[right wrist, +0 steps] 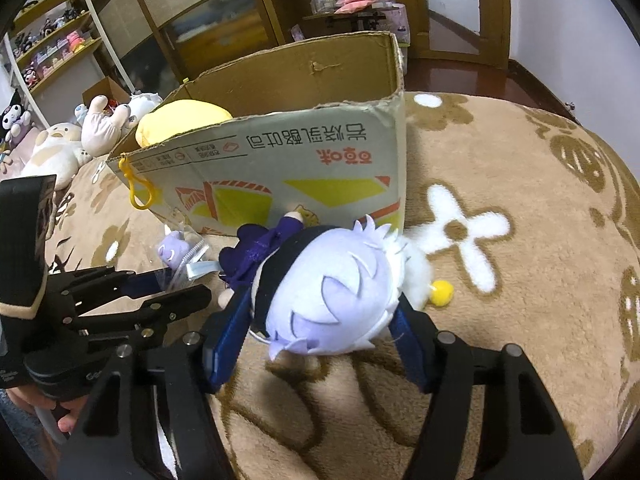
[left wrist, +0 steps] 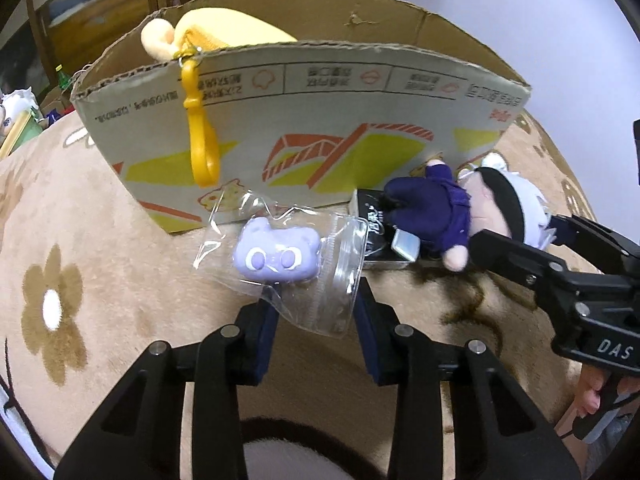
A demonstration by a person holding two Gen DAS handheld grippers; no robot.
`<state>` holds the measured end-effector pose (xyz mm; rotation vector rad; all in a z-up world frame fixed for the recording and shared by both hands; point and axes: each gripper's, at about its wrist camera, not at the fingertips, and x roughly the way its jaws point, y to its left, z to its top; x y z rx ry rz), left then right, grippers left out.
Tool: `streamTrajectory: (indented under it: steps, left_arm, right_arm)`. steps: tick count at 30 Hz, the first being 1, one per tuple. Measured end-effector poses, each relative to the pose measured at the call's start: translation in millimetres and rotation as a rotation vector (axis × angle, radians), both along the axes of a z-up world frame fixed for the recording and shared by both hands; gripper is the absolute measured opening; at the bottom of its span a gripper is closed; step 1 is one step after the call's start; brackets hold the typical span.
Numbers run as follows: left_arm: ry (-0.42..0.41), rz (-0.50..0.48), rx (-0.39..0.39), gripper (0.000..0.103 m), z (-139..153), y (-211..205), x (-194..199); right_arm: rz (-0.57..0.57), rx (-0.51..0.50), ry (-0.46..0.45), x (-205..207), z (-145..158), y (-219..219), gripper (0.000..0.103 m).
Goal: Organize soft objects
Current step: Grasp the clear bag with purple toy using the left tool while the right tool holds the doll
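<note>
A small purple cat toy [left wrist: 276, 256] in a clear zip bag [left wrist: 320, 304] lies on the beige rug in front of a cardboard box [left wrist: 320, 120]. My left gripper [left wrist: 316, 308] is open, its fingers on either side of the bag's near end. A plush doll with a pale lilac head [right wrist: 340, 288] and dark purple clothes [left wrist: 432, 208] lies to the right of it. My right gripper [right wrist: 320, 320] straddles the doll's head, jaws wide apart; contact is unclear. A yellow plush [right wrist: 184, 120] sits in the box, its yellow clip [left wrist: 202, 140] hanging over the front wall.
A black card packet [left wrist: 372, 224] lies under the doll by the box. A small yellow ball [right wrist: 440, 292] lies right of the doll. Several plush toys [right wrist: 60, 144] sit on the rug at far left. Shelves and wooden cabinets [right wrist: 200, 20] stand behind.
</note>
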<state>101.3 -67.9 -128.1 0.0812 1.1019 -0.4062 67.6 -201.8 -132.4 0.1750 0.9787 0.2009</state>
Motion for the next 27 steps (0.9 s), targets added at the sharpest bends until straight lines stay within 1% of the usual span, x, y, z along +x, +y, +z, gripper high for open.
streamTrajectory:
  steps: [9, 12, 13, 15, 22, 24, 25, 27]
  left_arm:
    - [0.000, 0.016, -0.024, 0.032, 13, 22, -6]
    - [0.010, 0.014, -0.027, 0.017, 16, 28, -7]
    - [0.013, 0.010, -0.031, 0.010, 15, 27, -7]
    - [0.024, 0.002, -0.040, 0.005, 14, 24, -6]
    - [0.033, 0.022, -0.034, 0.006, 15, 30, -7]
    - [0.018, 0.024, -0.017, 0.009, 18, 33, -8]
    - [0.010, 0.025, 0.004, 0.012, 19, 33, -9]
    - [0.014, 0.015, 0.023, 0.014, 21, 33, -11]
  right_arm:
    - [-0.020, -0.002, -0.022, -3, 4, -3, 0.068]
    - [-0.028, -0.005, -0.026, -5, 5, -4, 0.067]
    - [-0.029, -0.005, -0.027, -5, 6, -4, 0.067]
    - [-0.034, -0.005, -0.026, -6, 6, -6, 0.067]
    - [-0.030, -0.018, -0.024, -8, 7, -5, 0.067]
    - [-0.029, -0.021, -0.024, -7, 6, -5, 0.067]
    - [-0.028, -0.020, -0.023, -7, 6, -5, 0.067]
    - [-0.029, -0.018, -0.021, -7, 5, -5, 0.067]
